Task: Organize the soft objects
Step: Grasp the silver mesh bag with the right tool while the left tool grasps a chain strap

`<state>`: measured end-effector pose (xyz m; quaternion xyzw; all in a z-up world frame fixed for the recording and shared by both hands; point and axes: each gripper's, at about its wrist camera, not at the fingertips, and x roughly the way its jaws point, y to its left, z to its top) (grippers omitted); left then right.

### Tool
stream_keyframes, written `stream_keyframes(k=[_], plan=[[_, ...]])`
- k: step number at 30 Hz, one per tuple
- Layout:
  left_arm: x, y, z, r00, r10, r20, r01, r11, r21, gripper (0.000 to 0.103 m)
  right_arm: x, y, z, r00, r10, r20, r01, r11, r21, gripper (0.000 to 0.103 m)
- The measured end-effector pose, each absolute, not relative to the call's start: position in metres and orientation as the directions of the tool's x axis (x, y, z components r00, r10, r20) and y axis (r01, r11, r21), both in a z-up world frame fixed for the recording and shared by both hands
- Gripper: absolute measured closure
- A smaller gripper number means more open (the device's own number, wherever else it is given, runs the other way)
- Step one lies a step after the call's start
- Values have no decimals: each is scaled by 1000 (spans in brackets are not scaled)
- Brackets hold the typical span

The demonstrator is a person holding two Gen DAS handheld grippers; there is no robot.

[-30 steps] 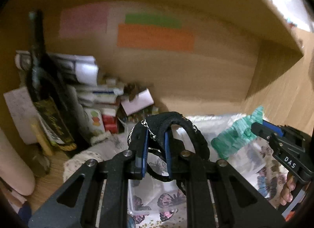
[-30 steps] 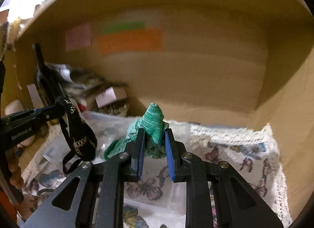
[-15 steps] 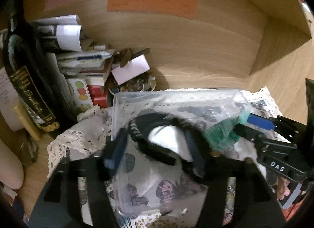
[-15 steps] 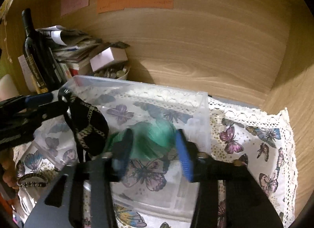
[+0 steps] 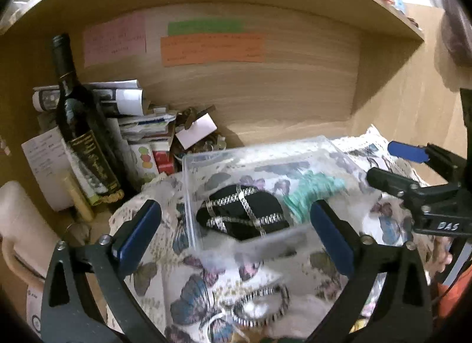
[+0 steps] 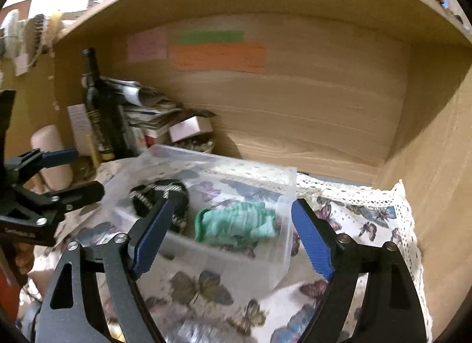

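Note:
A clear plastic box (image 5: 188, 192) (image 6: 283, 225) stands on a butterfly-print cloth (image 6: 368, 225) inside a wooden shelf. In it lie a black fabric piece with silver trim (image 5: 244, 216) (image 6: 165, 198) on the left and a green knit piece (image 5: 315, 189) (image 6: 236, 222) on the right. My left gripper (image 5: 234, 236) is open and empty, just in front of the box. My right gripper (image 6: 231, 236) is open and empty above the box's near side. Another black-and-white trimmed band (image 5: 259, 304) lies on the cloth in front of the box.
A dark wine bottle (image 5: 79, 124) (image 6: 100, 112), stacked papers and small boxes (image 5: 126, 118), and a bowl of small items (image 6: 197, 143) crowd the shelf's left rear. Coloured notes (image 5: 212, 47) stick on the back wall. The shelf's side wall (image 6: 436, 166) is on the right.
Both grippers have opened and let go: the black piece and the green piece now lie in the clear box. Both grippers have drawn back from it.

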<state>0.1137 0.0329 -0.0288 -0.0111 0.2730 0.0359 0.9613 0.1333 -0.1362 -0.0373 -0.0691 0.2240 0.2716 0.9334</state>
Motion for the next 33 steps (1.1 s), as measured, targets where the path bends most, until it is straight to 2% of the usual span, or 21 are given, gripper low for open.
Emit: stream_keyframes(k=[8,9,11,15,17,22,24,25,27,28,30,33], plan=[[80,26,-50,846,40,-532,-49,999,-3,3,105,-149,-60,724,497,-478,-556,831,22,21],[77,25,-53,845,34,-533,-44,999,-8,6,103,-149,-65,717,500,-486,-558,829,30,21],[73,24,-58,838,23,-545,-32,999,-7,28,99,-151,-74,703,499,-507,-557,829,43,21],[70,23,-72,814,-34,-579,14,999,-39,44,95,-152,-96,658,508,-557,-563,822,85,21],[68,20,-77,805,-49,-591,33,999,-38,57,94,-151,-107,641,498,-584,-559,824,90,21],[67,17,-91,777,-86,-624,61,996,-62,65,97,-151,-127,603,487,-631,-551,827,112,21],[67,18,-91,776,-101,-622,66,995,-79,75,99,-151,-131,596,482,-643,-548,829,114,23],[67,19,-91,775,-112,-622,70,993,-91,77,99,-152,-131,594,483,-643,-549,828,114,25],[66,20,-90,778,-117,-618,74,993,-95,80,98,-152,-132,587,489,-645,-556,823,118,39],[65,19,-90,779,-118,-616,78,993,-92,82,98,-153,-132,585,492,-645,-560,820,118,42],[64,20,-89,780,-120,-614,79,993,-93,84,97,-155,-132,591,490,-641,-559,821,113,57],[62,21,-86,781,-129,-611,85,991,-100,88,96,-159,-131,603,491,-628,-552,826,115,67]])
